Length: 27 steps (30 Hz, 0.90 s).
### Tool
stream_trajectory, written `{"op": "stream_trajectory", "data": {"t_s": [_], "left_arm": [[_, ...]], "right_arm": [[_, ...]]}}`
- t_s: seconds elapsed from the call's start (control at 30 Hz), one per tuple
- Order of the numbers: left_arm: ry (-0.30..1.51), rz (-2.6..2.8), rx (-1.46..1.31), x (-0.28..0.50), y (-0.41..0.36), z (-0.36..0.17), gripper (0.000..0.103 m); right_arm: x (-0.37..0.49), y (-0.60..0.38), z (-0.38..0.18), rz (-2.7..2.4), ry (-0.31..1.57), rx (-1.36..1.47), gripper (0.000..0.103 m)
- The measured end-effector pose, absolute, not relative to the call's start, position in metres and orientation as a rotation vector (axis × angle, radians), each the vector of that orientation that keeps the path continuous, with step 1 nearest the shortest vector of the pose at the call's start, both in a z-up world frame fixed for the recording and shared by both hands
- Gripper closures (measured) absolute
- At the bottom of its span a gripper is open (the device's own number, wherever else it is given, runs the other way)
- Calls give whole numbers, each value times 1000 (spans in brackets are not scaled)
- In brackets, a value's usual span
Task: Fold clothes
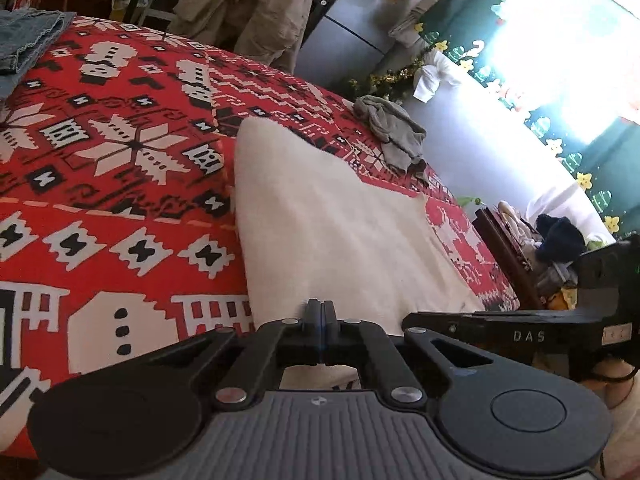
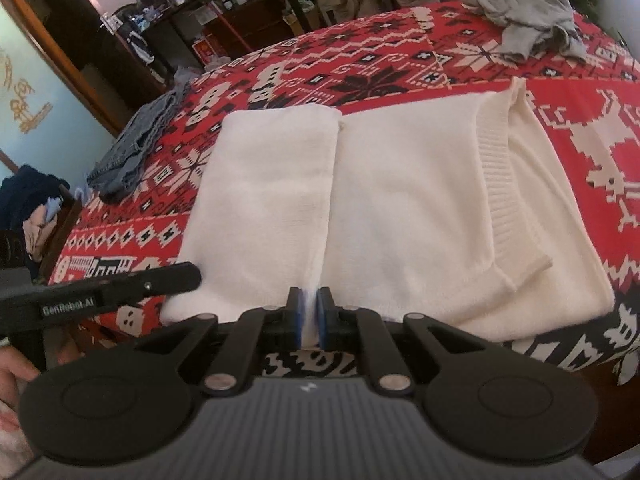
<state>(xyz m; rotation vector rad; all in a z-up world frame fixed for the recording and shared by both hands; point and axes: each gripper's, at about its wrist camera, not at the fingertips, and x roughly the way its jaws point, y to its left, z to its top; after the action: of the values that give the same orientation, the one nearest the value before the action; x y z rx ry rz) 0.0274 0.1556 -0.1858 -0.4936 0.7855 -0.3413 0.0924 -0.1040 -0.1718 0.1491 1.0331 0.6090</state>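
Note:
A white knit sweater (image 1: 328, 220) (image 2: 400, 200) lies flat on the red patterned tablecloth (image 1: 120, 184) (image 2: 576, 92), with one side panel folded in and its ribbed hem to the right. My right gripper (image 2: 309, 308) is shut on the sweater's near edge, and white fabric shows between its blue pads. My left gripper (image 1: 320, 312) has its jaws pressed together at the near left corner of the sweater. Each gripper shows in the other's view: the left gripper (image 2: 176, 278) and the right gripper (image 1: 440, 318) sit close together at the table's front.
A crumpled grey garment (image 1: 392, 132) (image 2: 524, 12) lies at the table's far corner. A folded blue denim piece (image 1: 28, 40) (image 2: 132, 152) sits at the far left. A wooden chair with piled clothes (image 1: 532, 240) (image 2: 36, 200) stands beside the table. A beige jacket (image 1: 248, 8) hangs behind.

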Motion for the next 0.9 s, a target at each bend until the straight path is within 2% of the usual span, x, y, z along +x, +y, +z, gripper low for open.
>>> {"op": "stream_trajectory", "data": {"t_s": [0.1,0.17,0.2,0.37,0.43,0.67,0.87,0.9], "left_arm": [[750,-349,-496,25,160,-172,98],[723,-359,-504,28,163,-162,98],[712,-362,-508,32,165,-158,98],[705,-344,-477,65,167,-154,98],[706,-337,-473,79,169,-154,98],[724,-322,-452,123,176,-159,98],[763,-338,-458,143,178,-173,98],[773,-336,-450,144,177,-176,98]], "right_arm": [[91,-114,-165,640,1039,181,93],[92,-123,-158,628,1018,202,85],[95,-126,-156,618,1001,213,76],[118,-128,-148,594,946,255,72],[132,-121,-148,582,927,253,64],[189,-94,-159,550,893,244,62],[228,-78,-182,575,973,337,61],[230,-75,-184,582,981,343,66]]}}
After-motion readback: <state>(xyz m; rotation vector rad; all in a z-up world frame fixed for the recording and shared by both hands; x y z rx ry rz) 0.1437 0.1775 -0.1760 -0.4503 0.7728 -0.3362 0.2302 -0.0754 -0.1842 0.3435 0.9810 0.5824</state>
